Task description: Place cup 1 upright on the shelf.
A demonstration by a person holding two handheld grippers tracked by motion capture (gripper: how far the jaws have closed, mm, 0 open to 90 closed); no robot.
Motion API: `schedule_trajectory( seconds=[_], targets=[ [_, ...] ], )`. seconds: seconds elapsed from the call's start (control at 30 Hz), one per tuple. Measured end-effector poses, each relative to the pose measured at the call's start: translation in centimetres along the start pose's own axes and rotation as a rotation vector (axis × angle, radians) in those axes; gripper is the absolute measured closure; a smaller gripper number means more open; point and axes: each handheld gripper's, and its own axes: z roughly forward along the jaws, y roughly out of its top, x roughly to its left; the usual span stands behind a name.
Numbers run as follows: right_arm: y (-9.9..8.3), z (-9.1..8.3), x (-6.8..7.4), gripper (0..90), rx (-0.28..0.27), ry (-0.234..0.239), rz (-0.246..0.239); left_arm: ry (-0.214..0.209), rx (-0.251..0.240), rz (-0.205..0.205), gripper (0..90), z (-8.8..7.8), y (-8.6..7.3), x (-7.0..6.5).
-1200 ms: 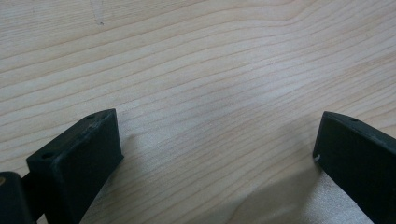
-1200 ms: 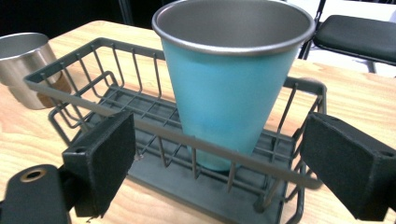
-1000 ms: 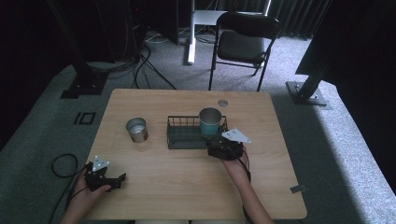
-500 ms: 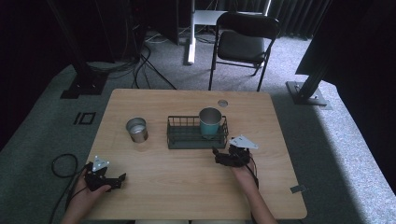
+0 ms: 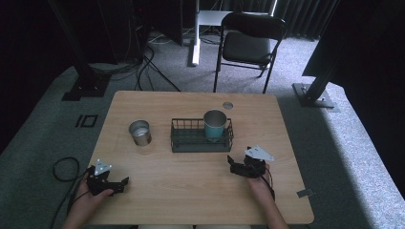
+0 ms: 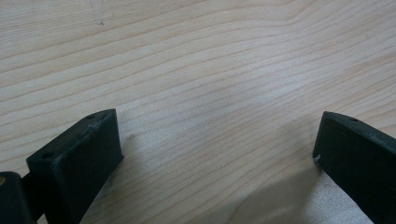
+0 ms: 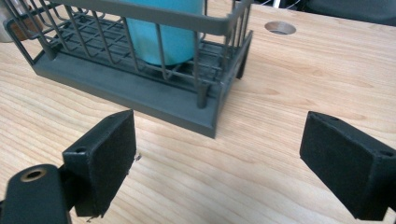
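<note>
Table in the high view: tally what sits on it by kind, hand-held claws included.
Cups: 2, teal cup in the rack, metal cup on the wood
Wire rack: 1
Claws: 2, left claw, right claw, both open
Total: 5

Steel cup (image 5: pixel 140 132) stands upright on table (image 5: pixel 191 191), left of centre. Cable hole (image 5: pixel 228 105) near far edge. Folding chair (image 5: pixel 248 45) on carpet beyond table. Cables (image 5: pixel 148 62) and stand bases (image 5: pixel 83 88) far left.
</note>
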Motion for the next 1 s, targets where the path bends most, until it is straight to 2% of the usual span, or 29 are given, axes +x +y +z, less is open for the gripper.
schedule_trajectory(
  seconds=[0.07,0.17,0.23,0.33,0.4,0.63,0.8,1.0],
  targets=[
    [-0.3,-0.3,-0.3,10.6,-0.003,-0.009,-0.002,0.000,0.000,0.000,1.7,0.0,0.0,0.0],
    [-0.7,-0.7,-0.8,12.0,-0.004,0.012,-0.007,0.000,0.000,0.000,1.7,0.0,0.0,0.0],
    [-1.0,-0.9,-1.1,12.7,0.007,0.058,-0.034,0.000,0.000,0.000,1.7,0.0,0.0,0.0],
    [-1.7,-1.1,-1.1,12.6,-0.009,0.050,-0.114,0.000,0.001,0.000,1.7,0.0,0.0,0.0],
    [-1.9,-1.2,-1.3,12.6,-0.001,0.078,-0.106,0.000,0.001,0.001,1.7,0.0,0.0,0.0],
    [-2.4,-2.2,-2.1,12.4,0.045,0.130,-0.087,0.000,0.000,0.001,1.7,0.0,0.0,0.0],
    [-3.1,-2.9,-2.6,12.4,0.090,0.146,-0.101,0.000,0.000,0.001,1.7,0.0,0.0,0.0],
    [-3.9,-3.7,-3.6,12.3,0.116,0.168,-0.080,0.000,0.001,0.002,1.7,0.0,0.0,0.0]
  ],
)
